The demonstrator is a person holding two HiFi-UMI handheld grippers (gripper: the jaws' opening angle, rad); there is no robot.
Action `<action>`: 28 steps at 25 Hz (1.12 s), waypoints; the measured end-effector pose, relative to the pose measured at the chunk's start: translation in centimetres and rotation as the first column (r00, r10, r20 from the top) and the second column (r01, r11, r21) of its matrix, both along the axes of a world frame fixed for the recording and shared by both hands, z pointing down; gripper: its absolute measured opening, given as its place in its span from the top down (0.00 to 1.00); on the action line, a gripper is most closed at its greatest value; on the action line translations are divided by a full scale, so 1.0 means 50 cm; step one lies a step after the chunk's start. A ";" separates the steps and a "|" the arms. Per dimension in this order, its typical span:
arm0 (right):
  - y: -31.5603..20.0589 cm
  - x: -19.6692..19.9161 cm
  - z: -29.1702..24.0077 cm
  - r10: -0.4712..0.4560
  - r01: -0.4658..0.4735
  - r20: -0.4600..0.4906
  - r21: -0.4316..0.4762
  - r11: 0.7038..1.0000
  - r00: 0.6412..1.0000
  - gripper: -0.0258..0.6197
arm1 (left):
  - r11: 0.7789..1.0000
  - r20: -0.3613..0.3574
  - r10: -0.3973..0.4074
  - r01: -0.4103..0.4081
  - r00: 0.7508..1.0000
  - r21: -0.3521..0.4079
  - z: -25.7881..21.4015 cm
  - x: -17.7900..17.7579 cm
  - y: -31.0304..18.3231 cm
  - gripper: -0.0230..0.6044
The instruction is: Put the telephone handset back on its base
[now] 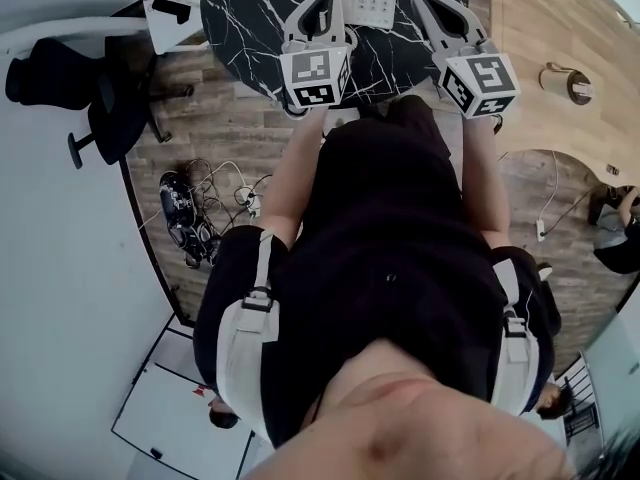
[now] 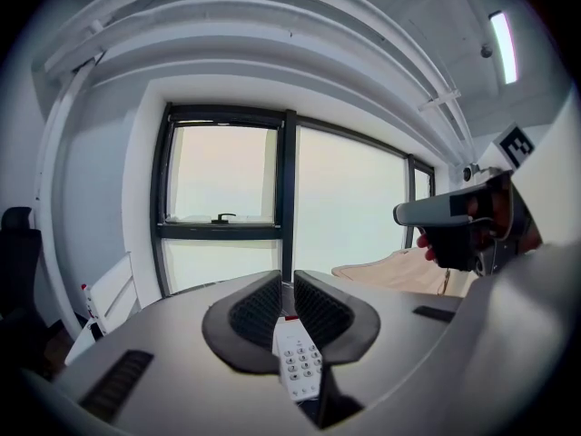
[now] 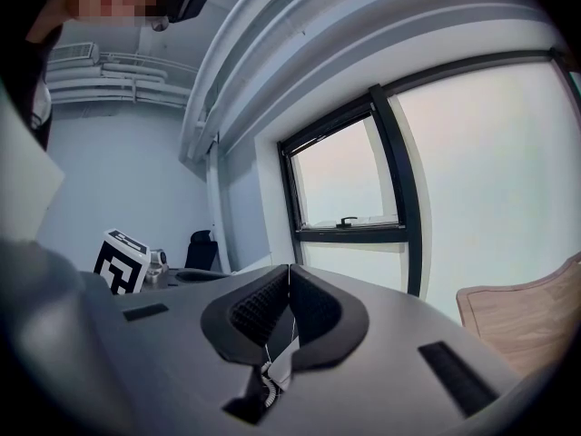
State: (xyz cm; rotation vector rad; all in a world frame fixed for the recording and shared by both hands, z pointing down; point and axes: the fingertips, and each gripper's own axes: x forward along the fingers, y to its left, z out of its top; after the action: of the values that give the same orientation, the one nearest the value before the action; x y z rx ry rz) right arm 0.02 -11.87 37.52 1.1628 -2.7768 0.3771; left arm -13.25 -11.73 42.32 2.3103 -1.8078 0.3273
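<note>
Left gripper view is showing the left claw (image 2: 287, 287) clenched, its two black pads meeting at the tips and gripping nothing, while through the gap under them the white telephone (image 2: 298, 363) is showing its keypad, well below. Right gripper view is showing the right claw (image 3: 289, 271) clenched likewise, pad against pad, with a coiled cord (image 3: 266, 391) and a white corner of the set peeking through the gap beneath. Head view is placing the telephone flat on the round black marbled surface (image 1: 250, 13), just ahead of and between the two claws, which are hanging above it. The handset is not standing out from the base in any view, so whether it is sitting in its cradle I cannot tell. Each claw is carrying one marker cube (image 1: 318, 76), two in all. Around the surface a wood-plank floor (image 1: 215, 133) is spreading, with one black chair (image 1: 105, 93) to the left, a tangle of cables (image 1: 195, 213) lying on the planks, and a second surface (image 1: 570, 28) of pale wood to the right. Beyond the claws a large dark-framed window (image 2: 222, 175) is filling the wall.
</note>
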 end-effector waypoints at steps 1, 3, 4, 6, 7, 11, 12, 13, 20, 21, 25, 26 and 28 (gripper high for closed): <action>-0.002 0.002 -0.004 -0.005 0.005 0.000 0.003 1.000 1.000 0.91 | 1.000 -0.001 -0.004 0.004 1.000 0.009 -0.010 0.003 -0.001 0.88; -0.006 0.009 -0.012 -0.015 0.015 0.001 0.010 1.000 1.000 0.91 | 1.000 -0.002 -0.010 0.010 1.000 0.025 -0.029 0.009 -0.003 0.89; -0.007 0.012 -0.017 -0.020 0.020 0.002 0.012 1.000 1.000 0.91 | 0.999 -0.002 -0.014 0.014 1.000 0.031 -0.037 0.013 -0.004 0.90; -0.008 0.020 -0.027 -0.030 0.030 0.004 0.017 0.999 1.000 0.91 | 0.999 -0.001 -0.022 0.022 1.000 0.039 -0.053 0.021 -0.002 0.90; -0.006 0.023 -0.033 -0.036 0.036 0.005 0.020 0.999 0.999 0.91 | 0.999 -0.001 -0.025 0.025 1.000 0.044 -0.061 0.025 0.001 0.91; 0.005 0.034 -0.052 -0.065 0.065 0.007 0.036 0.997 0.998 0.91 | 0.997 0.000 -0.029 0.029 1.000 0.065 -0.092 0.048 0.017 0.92; 0.009 0.039 -0.054 -0.073 0.072 0.009 0.039 0.997 0.997 0.91 | 0.997 0.000 -0.030 0.030 1.000 0.070 -0.098 0.054 0.021 0.92; 0.013 0.044 -0.055 -0.078 0.078 0.011 0.040 0.996 0.997 0.91 | 0.997 0.000 -0.029 0.029 1.000 0.073 -0.104 0.062 0.027 0.93; 0.050 0.093 -0.057 -0.076 0.073 0.053 0.047 0.996 0.996 0.91 | 0.998 0.004 -0.022 0.022 1.000 0.061 -0.113 0.094 0.083 0.94; 0.054 0.099 -0.054 -0.075 0.073 0.053 0.048 0.996 0.996 0.91 | 0.998 0.003 -0.025 0.024 1.000 0.059 -0.113 0.095 0.091 0.94; 0.067 0.120 -0.042 -0.060 0.058 0.055 0.040 0.997 0.997 0.91 | 0.998 0.019 -0.038 0.037 0.999 0.055 -0.116 0.102 0.119 0.94; 0.073 0.124 -0.040 -0.059 0.057 0.055 0.038 0.998 0.997 0.91 | 0.998 0.027 -0.040 0.038 0.999 0.054 -0.117 0.104 0.127 0.94; 0.084 0.130 -0.037 -0.061 0.059 0.050 0.038 0.998 0.997 0.91 | 0.998 0.031 -0.041 0.039 0.999 0.054 -0.119 0.110 0.139 0.94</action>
State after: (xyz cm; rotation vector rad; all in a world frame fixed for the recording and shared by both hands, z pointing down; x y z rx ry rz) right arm 6.52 -7.65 35.70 1.0900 -2.8666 0.3564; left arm -7.77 -4.77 36.35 2.3132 -1.8979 0.3154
